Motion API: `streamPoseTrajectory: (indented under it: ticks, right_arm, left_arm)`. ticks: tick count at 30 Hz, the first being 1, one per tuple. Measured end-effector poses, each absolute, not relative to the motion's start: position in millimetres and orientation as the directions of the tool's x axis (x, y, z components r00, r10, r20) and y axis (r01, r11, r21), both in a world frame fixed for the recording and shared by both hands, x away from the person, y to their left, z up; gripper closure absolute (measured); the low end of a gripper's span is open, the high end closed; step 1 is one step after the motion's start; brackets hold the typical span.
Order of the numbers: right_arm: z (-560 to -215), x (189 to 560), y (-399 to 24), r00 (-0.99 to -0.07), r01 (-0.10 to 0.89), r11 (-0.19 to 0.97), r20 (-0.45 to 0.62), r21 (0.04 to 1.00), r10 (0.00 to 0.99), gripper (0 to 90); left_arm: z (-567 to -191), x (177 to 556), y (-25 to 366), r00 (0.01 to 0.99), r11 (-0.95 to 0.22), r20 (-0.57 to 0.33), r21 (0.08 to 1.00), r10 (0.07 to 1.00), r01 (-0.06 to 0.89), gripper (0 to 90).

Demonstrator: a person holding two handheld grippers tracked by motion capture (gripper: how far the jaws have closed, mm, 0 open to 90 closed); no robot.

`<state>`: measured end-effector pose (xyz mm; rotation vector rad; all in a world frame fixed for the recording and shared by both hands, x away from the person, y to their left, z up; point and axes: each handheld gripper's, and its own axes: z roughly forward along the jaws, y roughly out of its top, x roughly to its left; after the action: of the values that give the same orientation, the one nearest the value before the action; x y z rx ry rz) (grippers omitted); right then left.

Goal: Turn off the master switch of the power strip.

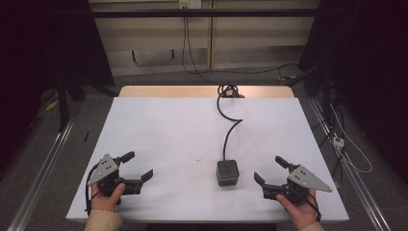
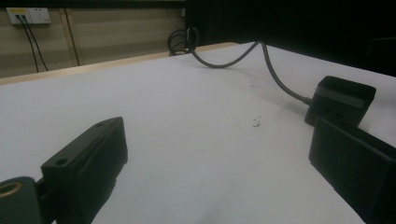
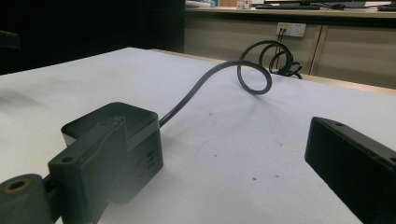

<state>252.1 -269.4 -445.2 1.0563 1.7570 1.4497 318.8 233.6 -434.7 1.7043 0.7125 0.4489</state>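
Both claws gape wide and hold nothing: left claw (image 1: 135, 169) near the worktop's (image 1: 163, 125) front-left corner, right claw (image 1: 270, 174) just beside the black box (image 1: 227, 172) by the front edge.

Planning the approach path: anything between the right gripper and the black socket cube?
Nothing: bare white table between the right gripper and the black socket cube, clear in the high view.
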Motion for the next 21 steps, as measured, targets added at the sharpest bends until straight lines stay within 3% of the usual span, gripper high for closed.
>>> streamPoseTrajectory:
  ticks: [21]
  right_arm:
    - [-438.9, 260.4, -262.9, -0.519, 0.215, 0.078, 0.047, 0.974, 0.854, 14.3]
  left_arm:
    - [-434.8, 319.0, 233.1, 0.74, -0.142, -0.072, 0.965, 0.669, 0.222, 4.2]
